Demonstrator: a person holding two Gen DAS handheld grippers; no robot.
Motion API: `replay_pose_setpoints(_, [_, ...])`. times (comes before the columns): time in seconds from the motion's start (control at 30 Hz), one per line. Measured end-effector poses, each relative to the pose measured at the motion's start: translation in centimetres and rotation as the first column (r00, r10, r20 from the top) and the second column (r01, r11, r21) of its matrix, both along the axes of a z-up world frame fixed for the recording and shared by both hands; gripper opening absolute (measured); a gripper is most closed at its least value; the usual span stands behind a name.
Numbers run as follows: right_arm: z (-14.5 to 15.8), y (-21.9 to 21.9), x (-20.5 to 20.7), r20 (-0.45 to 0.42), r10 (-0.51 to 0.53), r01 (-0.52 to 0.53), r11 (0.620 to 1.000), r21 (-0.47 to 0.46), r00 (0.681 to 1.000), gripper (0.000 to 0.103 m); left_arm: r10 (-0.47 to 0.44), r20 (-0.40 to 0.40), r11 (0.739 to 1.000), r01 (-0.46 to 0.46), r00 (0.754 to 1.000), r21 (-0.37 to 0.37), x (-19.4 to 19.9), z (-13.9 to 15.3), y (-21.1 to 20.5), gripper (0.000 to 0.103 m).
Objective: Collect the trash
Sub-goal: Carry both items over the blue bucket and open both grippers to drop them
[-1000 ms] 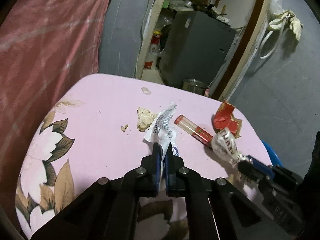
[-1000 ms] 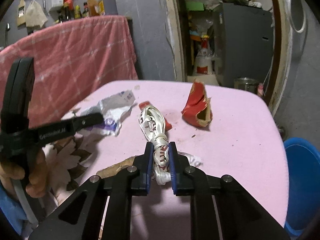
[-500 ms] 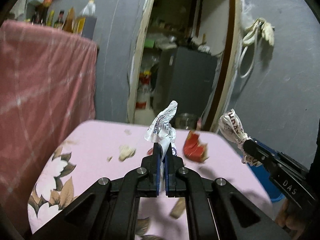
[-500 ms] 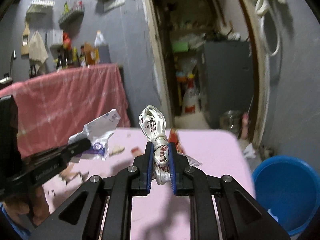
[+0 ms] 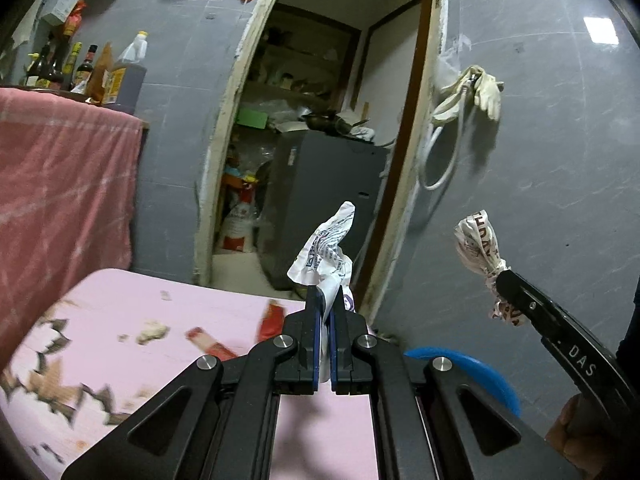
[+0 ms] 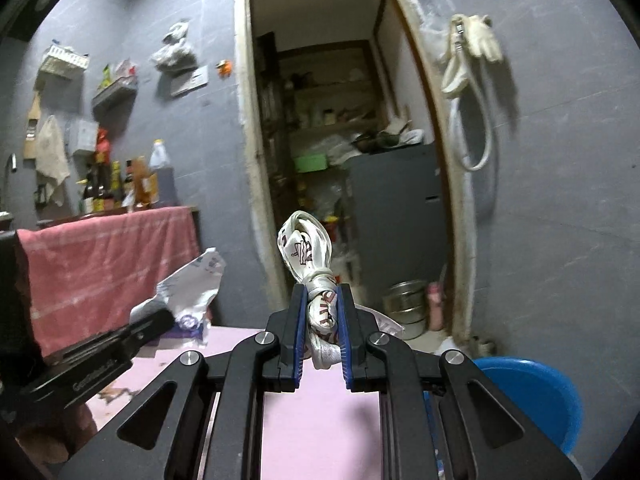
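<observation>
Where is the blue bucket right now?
In the right wrist view, the blue bucket sits low on the right, beside the pink table, below the hanging glove.

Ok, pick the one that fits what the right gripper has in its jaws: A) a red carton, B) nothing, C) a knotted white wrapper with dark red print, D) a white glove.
C: the right gripper is clamped on a knotted white wrapper with dark red print, held up off the pink table.
</observation>
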State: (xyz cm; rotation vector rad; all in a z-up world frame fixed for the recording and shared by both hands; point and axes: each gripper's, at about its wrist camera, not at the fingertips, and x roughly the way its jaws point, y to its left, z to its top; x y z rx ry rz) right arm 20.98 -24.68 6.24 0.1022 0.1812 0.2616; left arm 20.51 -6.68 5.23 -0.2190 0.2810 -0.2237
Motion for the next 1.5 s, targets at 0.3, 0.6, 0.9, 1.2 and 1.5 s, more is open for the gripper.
replay_pose_setpoints(0.3, [0.3, -5.5, -1.2, 0.034, -0.141, 0.141, 0.990, -0.004, 0.989, 0.012, -0.098, 0.028, 0.995, 0.098, 0.995, 0.006, 0.9, 0.2, -7.0, 0.002])
replay_pose_setpoints(0.6, [-0.6, -12.0, -1.9, 0.007, -0.269, 0.269, 0.963, -0.005, 0.963, 0.013, -0.218, -0.005, 0.976, 0.218, 0.976, 0.015, 2.2, -1.0, -14.1, 0.002])
replay_pose_setpoints(0.9, [-3.3, -16.4, -1.0, -0.137, -0.302, 0.306, 0.952, 0.008, 0.943, 0.013, -0.285, -0.128, 0.956, 0.292, 0.950, 0.037, 4.4, -4.0, -19.0, 0.002])
replay_pose_setpoints(1.2, [-5.1, -16.9, 0.3, -0.232, -0.298, 0.305, 0.952, -0.009, 0.926, 0.016, -0.278, -0.226, 0.954, 0.296, 0.934, 0.051, 6.9, -6.2, -19.6, 0.002])
replay_pose_setpoints(1.5, [-5.3, -17.0, 1.0, -0.262, -0.307, 0.314, 0.949, -0.017, 0.915, 0.026, -0.259, -0.283, 0.965, 0.262, 0.923, -0.027, 7.8, -6.9, -18.0, 0.032])
